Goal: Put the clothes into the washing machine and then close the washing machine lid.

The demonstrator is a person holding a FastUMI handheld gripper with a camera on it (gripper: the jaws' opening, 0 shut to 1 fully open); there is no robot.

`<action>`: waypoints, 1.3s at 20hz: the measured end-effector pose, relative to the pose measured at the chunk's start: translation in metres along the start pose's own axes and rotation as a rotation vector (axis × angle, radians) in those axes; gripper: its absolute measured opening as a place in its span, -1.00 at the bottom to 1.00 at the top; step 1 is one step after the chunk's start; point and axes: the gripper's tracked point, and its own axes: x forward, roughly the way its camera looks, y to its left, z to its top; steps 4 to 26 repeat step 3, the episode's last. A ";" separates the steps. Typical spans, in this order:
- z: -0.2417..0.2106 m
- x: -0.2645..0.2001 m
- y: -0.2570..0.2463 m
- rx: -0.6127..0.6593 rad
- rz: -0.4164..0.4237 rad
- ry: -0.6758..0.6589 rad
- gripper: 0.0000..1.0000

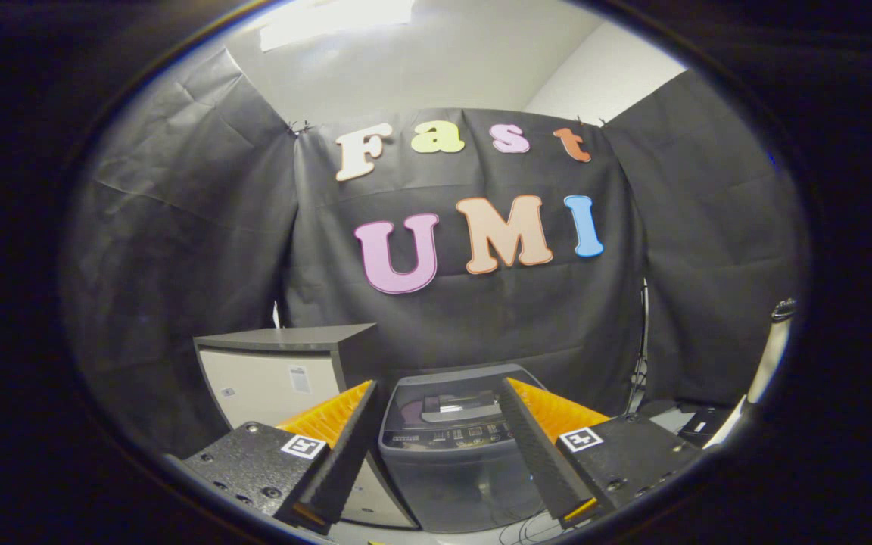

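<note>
Hand-held gripper (436,446) spread wide, empty — the small grey washing machine (455,454) stands just ahead between its fingers, right of a cabinet (277,378). Lid probably light, rigid — best pushed at its edge.

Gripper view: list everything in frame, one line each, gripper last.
washer: 1, grey, lid down, beyond and between the fingers
cabinet: 1, grey top with a pale front, beside the washer
cables: a few, dark, on the floor by the washer's base
pole: 1, white with a dark cap, off to the side of the washer
gripper: 1, fingers open, nothing between them but the washer farther off
</note>
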 end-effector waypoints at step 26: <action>-0.004 0.003 -0.004 -0.002 0.005 -0.003 0.92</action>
